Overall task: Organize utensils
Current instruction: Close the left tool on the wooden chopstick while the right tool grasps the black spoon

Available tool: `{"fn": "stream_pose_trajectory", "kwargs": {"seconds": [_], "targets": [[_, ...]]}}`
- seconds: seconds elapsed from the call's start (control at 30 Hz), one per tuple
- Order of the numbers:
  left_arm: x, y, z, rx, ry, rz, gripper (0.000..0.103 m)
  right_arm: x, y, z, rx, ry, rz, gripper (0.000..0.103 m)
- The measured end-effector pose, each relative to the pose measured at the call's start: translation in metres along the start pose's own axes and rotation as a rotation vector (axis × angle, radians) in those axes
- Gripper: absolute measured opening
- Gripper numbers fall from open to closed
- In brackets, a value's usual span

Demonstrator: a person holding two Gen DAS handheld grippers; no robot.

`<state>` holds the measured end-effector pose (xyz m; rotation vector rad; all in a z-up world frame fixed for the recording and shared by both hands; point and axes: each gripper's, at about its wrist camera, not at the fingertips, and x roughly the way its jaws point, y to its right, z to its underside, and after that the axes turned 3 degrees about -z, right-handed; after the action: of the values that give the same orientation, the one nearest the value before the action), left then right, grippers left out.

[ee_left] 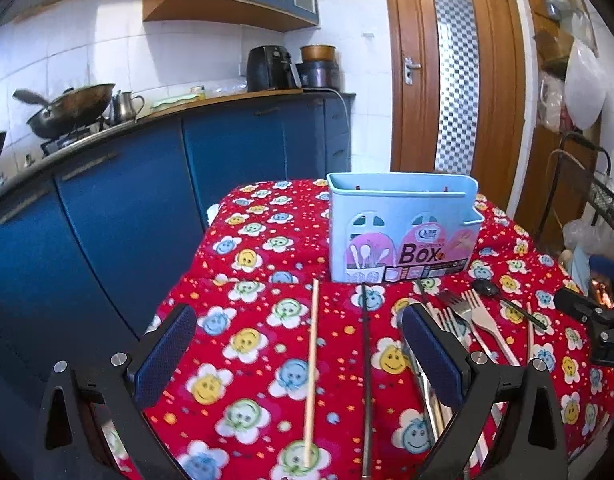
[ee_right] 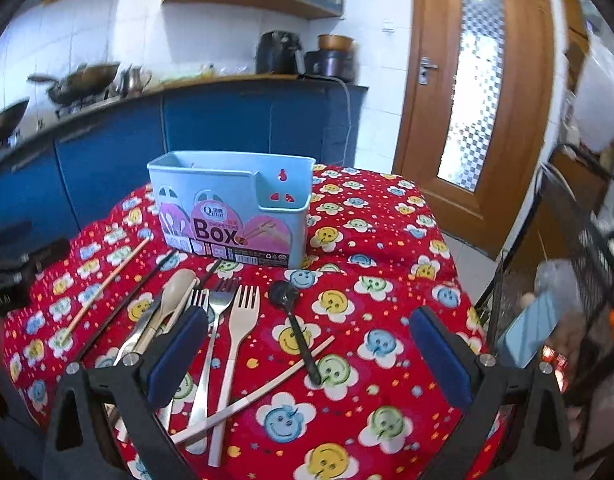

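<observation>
Left gripper (ee_left: 299, 354): held low and level over the red smiley-flower tablecloth (ee_left: 267, 232), pads spread wide and gripping nothing, a pale wooden chopstick (ee_left: 311, 368) and a dark thin chopstick (ee_left: 366, 376) lying between them. Right gripper (ee_right: 309, 356): likewise released and empty, poised above a black spoon (ee_right: 297, 328), a cream plastic fork (ee_right: 235, 344) and a slanted pale chopstick (ee_right: 263, 388). Light-blue plastic utensil box (ee_right: 231, 204): upright at the cloth's far side, just beyond the scattered cutlery.

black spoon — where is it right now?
The black spoon lies flat on the tablecloth, right of the white fork, its handle crossing a pale chopstick. Its bowl points toward the blue utensil box; neither gripper touches it.
</observation>
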<state>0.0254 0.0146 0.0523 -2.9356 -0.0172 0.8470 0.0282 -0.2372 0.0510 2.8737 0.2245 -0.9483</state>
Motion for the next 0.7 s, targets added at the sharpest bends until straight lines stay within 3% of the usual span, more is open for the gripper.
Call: {"fn": "stream_pose_trajectory", "kwargs": {"seconds": [0.2,0.43,0.53,0.7], "targets": [[0.016,-0.007,-0.017,0.04,-0.086,-0.002,0.102,0.02,-0.004,-0.014,-0.103,-0.119,-0.006,0.101],[0.041,-0.013,-0.021,0.072,-0.227,0.035,0.102,0.048,-0.004,-0.024,-0.18,-0.281,-0.032,0.086],[0.053,-0.012,-0.022,0.099,-0.283,0.04,0.096,0.062,-0.001,-0.028,-0.188,-0.364,-0.07,0.074],[0.076,-0.006,-0.02,0.114,-0.404,0.099,0.076,0.085,0.001,-0.031,-0.199,-0.501,-0.127,0.056]]}}
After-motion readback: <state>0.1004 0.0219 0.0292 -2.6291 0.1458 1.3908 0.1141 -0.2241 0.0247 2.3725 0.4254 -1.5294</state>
